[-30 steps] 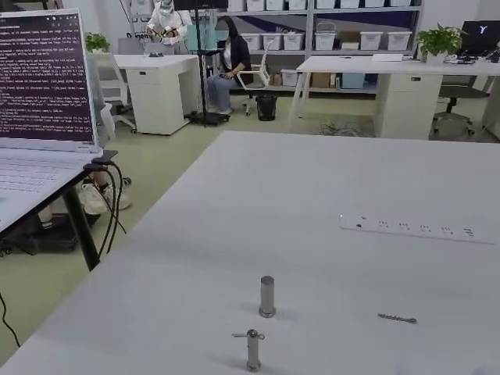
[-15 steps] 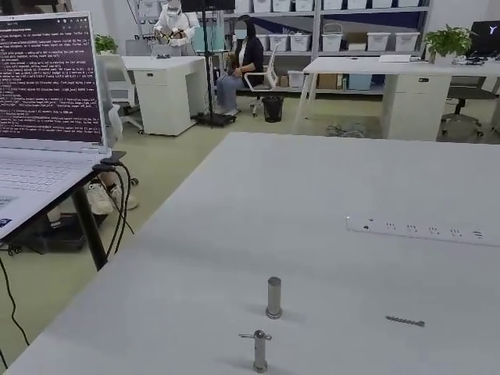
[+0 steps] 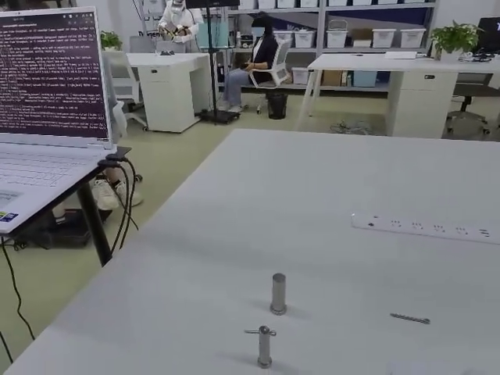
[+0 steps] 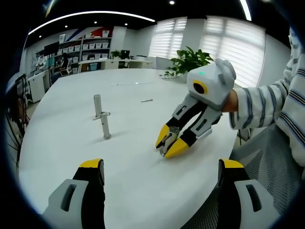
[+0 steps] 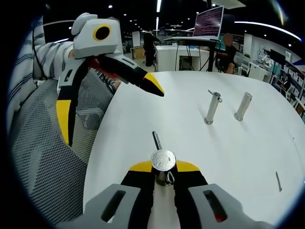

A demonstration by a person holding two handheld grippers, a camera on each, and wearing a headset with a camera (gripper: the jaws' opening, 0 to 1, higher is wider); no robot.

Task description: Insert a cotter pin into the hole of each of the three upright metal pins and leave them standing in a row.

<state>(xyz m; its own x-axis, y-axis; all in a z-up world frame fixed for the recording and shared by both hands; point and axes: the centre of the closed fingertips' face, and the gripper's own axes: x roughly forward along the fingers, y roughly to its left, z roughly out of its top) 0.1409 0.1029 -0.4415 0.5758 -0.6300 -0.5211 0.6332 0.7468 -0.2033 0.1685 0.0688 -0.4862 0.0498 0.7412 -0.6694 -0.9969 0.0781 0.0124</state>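
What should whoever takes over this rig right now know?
Left gripper: open, holding nothing.
Right gripper: shut on a silver metal pin near the white table edge; a thin cotter pin looks to be through it.
On the table: pinned upright metal pin, bare upright metal pin behind it, loose cotter pin to their right in the head view.
Left: pin the bare one, stand the held one in the row.

Metal pin (image 3: pixel 278 293) x3; loose cotter pin (image 3: pixel 409 318) x1; pwr strip (image 3: pixel 426 229) x1.
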